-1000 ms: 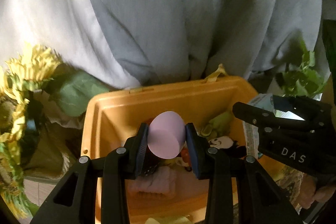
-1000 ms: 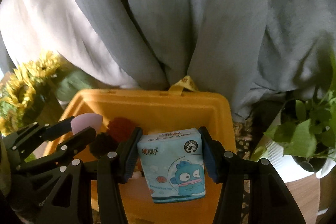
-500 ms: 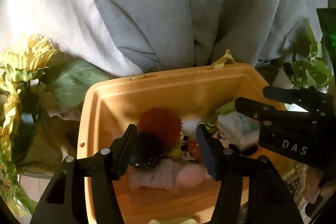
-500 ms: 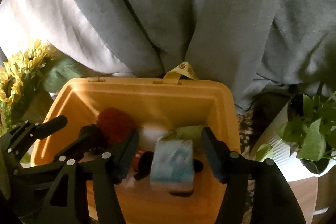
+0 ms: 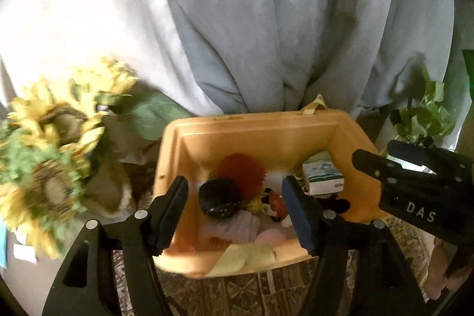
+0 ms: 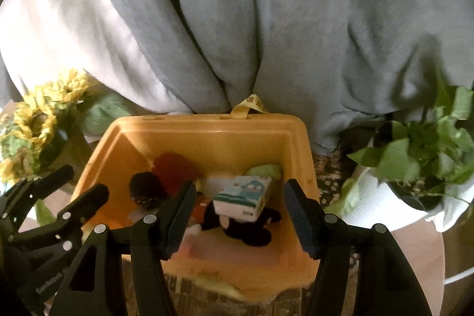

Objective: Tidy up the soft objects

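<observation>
Both grippers hover above the orange bin, jaws spread and empty. The tissue pack, released from the right gripper, now lies near the bin's right wall; the pink sponge, dropped by the left gripper, sits at its near edge.

The tissue pack hides much of the black plush toy.

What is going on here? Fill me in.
A person is sorting soft things into an orange bin with two handheld grippers. Both the left gripper and right gripper hover over it, jaws open and empty. The tissue pack lies inside on a black plush toy, beside a red pompom and a pink sponge.
</observation>
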The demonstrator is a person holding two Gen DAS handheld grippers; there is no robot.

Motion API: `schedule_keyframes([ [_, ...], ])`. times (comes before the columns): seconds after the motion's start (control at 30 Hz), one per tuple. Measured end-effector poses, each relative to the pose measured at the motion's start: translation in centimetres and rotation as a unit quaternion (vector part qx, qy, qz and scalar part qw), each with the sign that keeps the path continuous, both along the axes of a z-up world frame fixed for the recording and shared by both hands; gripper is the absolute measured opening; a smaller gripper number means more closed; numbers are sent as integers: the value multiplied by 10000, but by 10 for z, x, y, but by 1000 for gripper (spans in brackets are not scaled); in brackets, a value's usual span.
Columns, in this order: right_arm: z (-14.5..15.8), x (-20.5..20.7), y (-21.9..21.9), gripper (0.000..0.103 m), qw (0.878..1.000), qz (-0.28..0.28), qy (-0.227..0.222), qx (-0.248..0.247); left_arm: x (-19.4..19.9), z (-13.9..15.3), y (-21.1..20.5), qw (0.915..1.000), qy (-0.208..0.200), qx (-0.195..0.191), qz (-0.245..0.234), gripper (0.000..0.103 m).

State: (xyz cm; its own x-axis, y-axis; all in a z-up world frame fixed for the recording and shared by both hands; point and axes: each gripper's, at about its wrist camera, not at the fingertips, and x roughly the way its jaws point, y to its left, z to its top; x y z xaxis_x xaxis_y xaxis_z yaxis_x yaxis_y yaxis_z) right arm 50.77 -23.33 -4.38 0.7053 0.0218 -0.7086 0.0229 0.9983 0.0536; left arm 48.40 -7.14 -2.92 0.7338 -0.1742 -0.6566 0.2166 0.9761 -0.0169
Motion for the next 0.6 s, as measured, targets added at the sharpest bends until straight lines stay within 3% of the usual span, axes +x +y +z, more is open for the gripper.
schedule_keyframes([
  [0.23, 22, -48, 16, 63, 9994, 20, -326, -101, -46, 19, 17, 9994, -289, -88, 144, 72],
  [0.47, 40, -102, 38, 63, 9978, -11, -641, -188, -98, 36, 42, 9977, -627, -144, 232, 85],
  [0.6, 43, -134, 49, 71, 9972, -91, -729, -129, -122, 40, 52, 9964, -817, -85, 193, 95],
])
